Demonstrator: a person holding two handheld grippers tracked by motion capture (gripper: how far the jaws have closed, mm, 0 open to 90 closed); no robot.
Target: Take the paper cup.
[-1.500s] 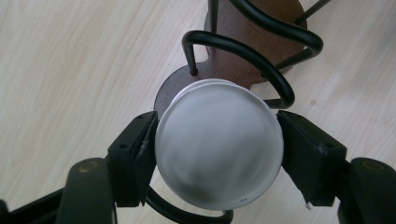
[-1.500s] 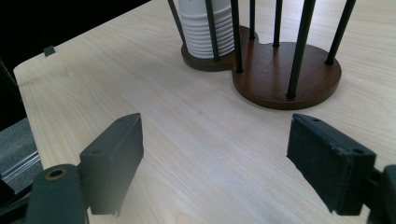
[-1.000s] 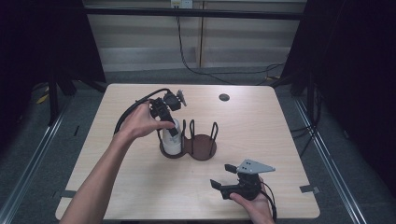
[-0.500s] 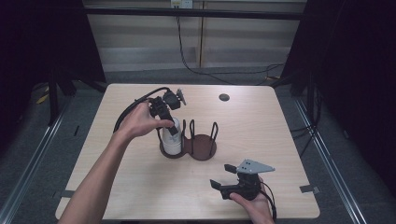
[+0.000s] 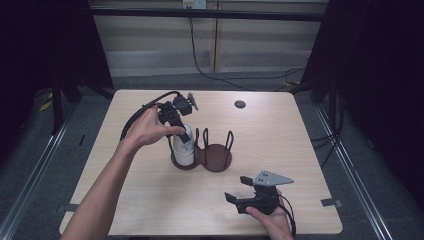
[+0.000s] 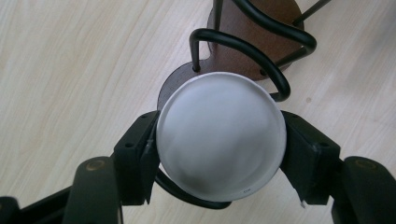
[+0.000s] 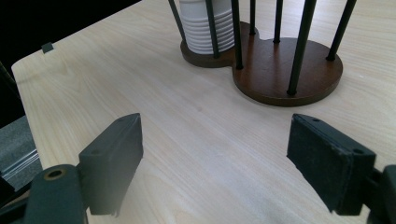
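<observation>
Ribbed white cups (image 6: 220,135) are clamped by the left gripper (image 6: 219,154) inside a wire-and-wood holder (image 5: 216,157). At 5 o'clock, the right gripper (image 7: 233,163) is held wide open. No writing is legible.

A light wooden table (image 5: 300,150) with rounded corners is standing on a grey floor (image 5: 45,165), and a small dark round disc (image 5: 240,104) is sitting near its far edge. Metal rails (image 5: 35,170) are running along the floor at left and right. Black curtains (image 5: 45,40) are hanging on both sides — between them a pale panelled wall (image 5: 165,45) is catching the light, with a black cable (image 5: 200,65) trailing down it.
</observation>
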